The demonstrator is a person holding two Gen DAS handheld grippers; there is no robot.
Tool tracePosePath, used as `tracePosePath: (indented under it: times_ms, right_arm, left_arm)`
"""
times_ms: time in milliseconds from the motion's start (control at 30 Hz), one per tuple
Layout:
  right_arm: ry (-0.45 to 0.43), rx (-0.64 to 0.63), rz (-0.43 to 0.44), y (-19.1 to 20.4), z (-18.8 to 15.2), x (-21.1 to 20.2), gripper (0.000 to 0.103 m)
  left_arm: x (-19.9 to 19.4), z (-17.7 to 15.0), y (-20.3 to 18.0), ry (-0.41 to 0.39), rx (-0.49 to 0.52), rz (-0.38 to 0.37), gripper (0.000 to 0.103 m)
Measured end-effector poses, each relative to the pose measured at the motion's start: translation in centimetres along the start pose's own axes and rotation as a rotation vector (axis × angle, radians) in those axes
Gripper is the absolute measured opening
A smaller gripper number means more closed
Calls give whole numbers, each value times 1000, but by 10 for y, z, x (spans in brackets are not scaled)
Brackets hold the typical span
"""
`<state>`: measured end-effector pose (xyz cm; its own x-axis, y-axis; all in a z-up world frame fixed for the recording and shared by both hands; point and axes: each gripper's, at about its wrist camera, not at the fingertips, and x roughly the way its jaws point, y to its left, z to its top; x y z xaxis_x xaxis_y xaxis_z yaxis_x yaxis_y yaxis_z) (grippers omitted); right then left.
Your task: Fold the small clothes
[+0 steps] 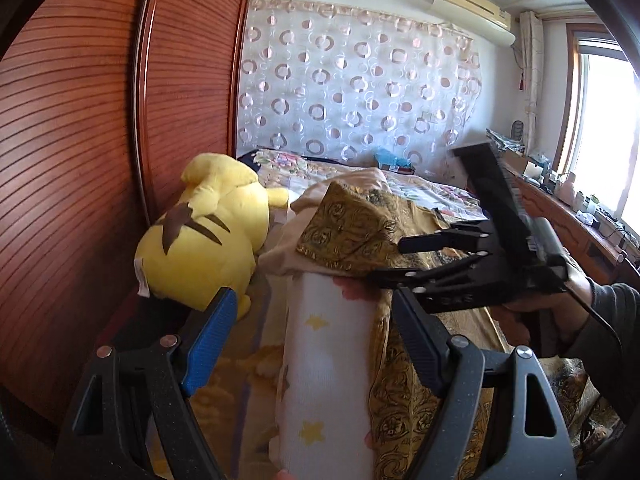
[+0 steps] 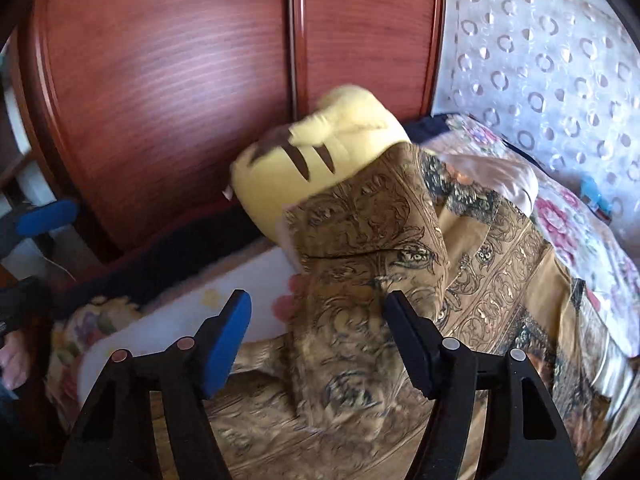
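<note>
Left tongs (image 1: 312, 324): wide open, nothing pinched; the white cloth with yellow stars (image 1: 324, 368) lies between the two arms.
Right tongs (image 2: 318, 320): open, not squeezing anything; the brown patterned cloth (image 2: 368, 248) sits bunched up between and past the tips. No earlier look to compare.
Hand (image 1: 536, 320): holds the right tongs, just beside the left ones.
Star cloth: a long white strip on the bed, its far end tucked under the brown cloth.
Yellow plush toy (image 1: 208, 232): lies beside the clothes, against the red-brown wardrobe (image 1: 80, 140).
Bed (image 1: 424, 192): flowery cover, under everything.
</note>
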<state>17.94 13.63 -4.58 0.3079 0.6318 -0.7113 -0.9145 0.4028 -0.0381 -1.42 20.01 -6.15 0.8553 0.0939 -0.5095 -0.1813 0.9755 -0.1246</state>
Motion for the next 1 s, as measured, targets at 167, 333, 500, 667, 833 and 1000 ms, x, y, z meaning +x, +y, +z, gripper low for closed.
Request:
tracePosePath:
  times_ms: [167,333,500,667,833,1000]
  right_arm:
    - [93,3,-77,-2,-2,30,53]
    - [-3,76,-44,-21,0,16,14]
    - [-119,204,-12,-53,-8,-5,13]
    - [-138,301,-93,-88,-29,-18,13]
    - [-98,363,-122,-119,-56,-26,14]
    - [-54,329,-170,-123,-83,-41,29]
  left_arm:
    - [3,-3,-3,13,9,-19,80]
    - [5,-3,-11,24,21,-31,80]
    - [7,-3,-21,27,37,-43,80]
    - [9,-2,-29,31,55,-55,80]
    - [16,-2,-33,42,48,-68,80]
    - [26,-1,-44,60,57,-89,80]
